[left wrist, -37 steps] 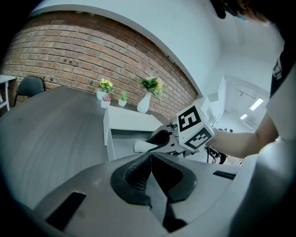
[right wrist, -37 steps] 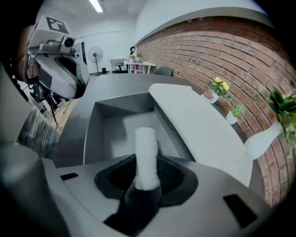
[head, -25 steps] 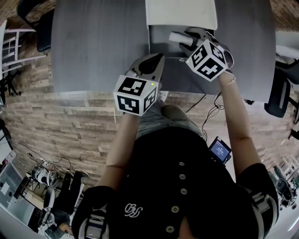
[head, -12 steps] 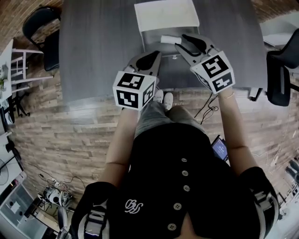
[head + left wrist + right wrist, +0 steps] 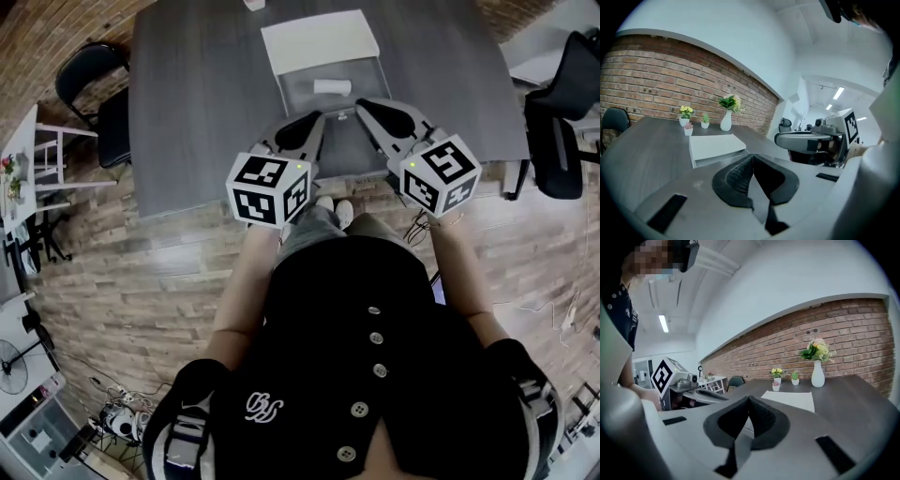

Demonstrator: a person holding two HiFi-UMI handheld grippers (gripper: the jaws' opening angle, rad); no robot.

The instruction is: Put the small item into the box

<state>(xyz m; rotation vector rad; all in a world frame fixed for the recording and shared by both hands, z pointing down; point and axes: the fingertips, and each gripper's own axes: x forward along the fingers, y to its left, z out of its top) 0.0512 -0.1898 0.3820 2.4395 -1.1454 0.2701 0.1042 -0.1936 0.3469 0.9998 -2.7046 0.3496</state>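
Observation:
The box (image 5: pixel 367 77) sits open at the middle of the grey table (image 5: pixel 197 103), its white lid (image 5: pixel 319 42) laid back on the far side. A small white cylinder (image 5: pixel 332 87) lies inside it. My left gripper (image 5: pixel 319 120) hovers at the box's near left corner, jaws shut and empty; in its own view the pads meet at the left gripper (image 5: pixel 752 157). My right gripper (image 5: pixel 362 108) is at the near right of the box, apart from the cylinder, and the right gripper (image 5: pixel 749 399) shows shut pads with nothing between them.
A white vase with flowers (image 5: pixel 726 121) and small plant pots (image 5: pixel 685 121) stand at the table's far edge before a brick wall. Black chairs stand at the table's left (image 5: pixel 89 89) and right (image 5: pixel 561 122). My legs and shoes (image 5: pixel 328 211) are at the near edge.
A second ago the right gripper had the white cylinder at its tips over the box. Now the cylinder lies in the box and the right gripper has drawn back toward me.

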